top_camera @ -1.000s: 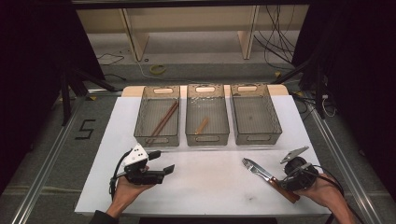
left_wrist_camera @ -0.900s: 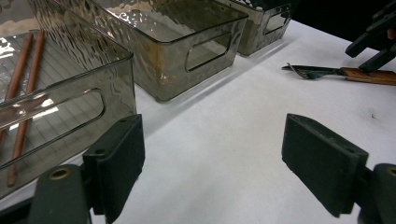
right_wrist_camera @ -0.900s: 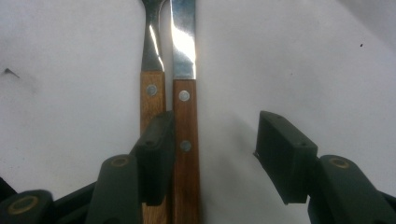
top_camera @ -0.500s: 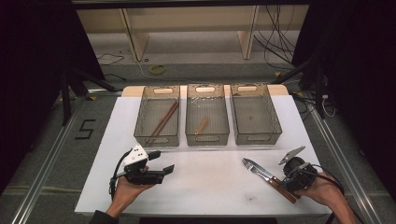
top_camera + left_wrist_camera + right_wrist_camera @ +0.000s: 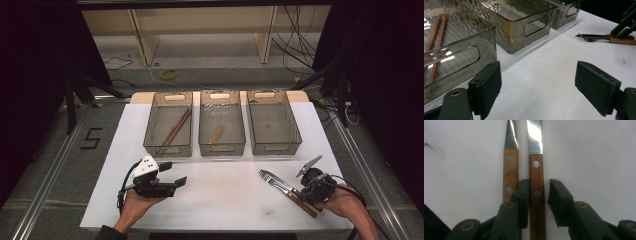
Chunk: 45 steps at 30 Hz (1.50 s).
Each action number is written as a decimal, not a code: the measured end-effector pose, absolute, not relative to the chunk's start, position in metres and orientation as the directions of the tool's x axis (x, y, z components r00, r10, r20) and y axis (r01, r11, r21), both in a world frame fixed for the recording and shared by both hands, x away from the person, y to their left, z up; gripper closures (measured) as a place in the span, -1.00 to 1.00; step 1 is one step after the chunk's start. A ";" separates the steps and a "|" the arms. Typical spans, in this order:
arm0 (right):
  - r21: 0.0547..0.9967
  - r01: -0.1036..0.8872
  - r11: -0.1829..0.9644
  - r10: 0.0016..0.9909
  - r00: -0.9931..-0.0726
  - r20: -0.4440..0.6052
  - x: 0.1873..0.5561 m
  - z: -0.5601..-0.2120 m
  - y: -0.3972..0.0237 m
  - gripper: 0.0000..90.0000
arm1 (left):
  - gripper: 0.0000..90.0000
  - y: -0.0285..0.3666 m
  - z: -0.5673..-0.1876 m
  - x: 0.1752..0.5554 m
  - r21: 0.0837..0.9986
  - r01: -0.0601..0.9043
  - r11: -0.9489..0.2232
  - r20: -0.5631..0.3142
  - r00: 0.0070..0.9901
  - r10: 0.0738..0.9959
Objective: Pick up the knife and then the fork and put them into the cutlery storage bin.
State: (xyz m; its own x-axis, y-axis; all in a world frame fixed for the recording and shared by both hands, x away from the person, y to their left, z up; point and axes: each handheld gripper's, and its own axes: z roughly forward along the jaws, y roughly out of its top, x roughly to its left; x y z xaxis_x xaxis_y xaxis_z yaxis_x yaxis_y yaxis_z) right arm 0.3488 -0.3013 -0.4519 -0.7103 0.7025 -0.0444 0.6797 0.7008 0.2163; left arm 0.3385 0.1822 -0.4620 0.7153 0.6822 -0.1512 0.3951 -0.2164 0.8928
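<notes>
Two wooden-handled utensils lie side by side on the white table, a fork [image 5: 272, 180] and a second steel blade [image 5: 534, 135] next to it. My right gripper [image 5: 306, 196] stands over their handles. Its jaws have just been closing around the right-hand handle [image 5: 536, 177]. One finger [image 5: 524, 192] sits between the two handles against the wood, and the other finger [image 5: 557, 195] is still a small gap away. My left gripper [image 5: 174, 173] is held open at the front left with nothing between its fingers [image 5: 486, 87]. The fork [image 5: 594, 38] lies far off to its right.
Three clear smoky bins stand in a row at the back: the left bin [image 5: 150, 142] holds two brown sticks [image 5: 175, 130], the middle bin [image 5: 222, 148] a short wooden piece [image 5: 216, 134], and nothing lies in the right bin [image 5: 295, 135]. The white table edge [image 5: 215, 227] runs along the front.
The right gripper has settled slightly onto the utensil handles. The left gripper, the bins and the utensils have not moved.
</notes>
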 end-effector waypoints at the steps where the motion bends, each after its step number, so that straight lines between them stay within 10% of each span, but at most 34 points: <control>1: 0.212 0.681 0.701 0.702 -0.711 -0.038 0.349 -0.452 -0.301 0.62 | -0.54 0.182 -0.462 0.338 0.893 0.394 -0.217 -0.150 0.716 0.682; 45: 0.478 0.589 0.651 0.671 -0.742 0.001 0.354 -0.408 -0.293 0.72 | -0.55 0.193 -0.460 0.334 0.910 0.387 -0.147 -0.186 0.698 0.691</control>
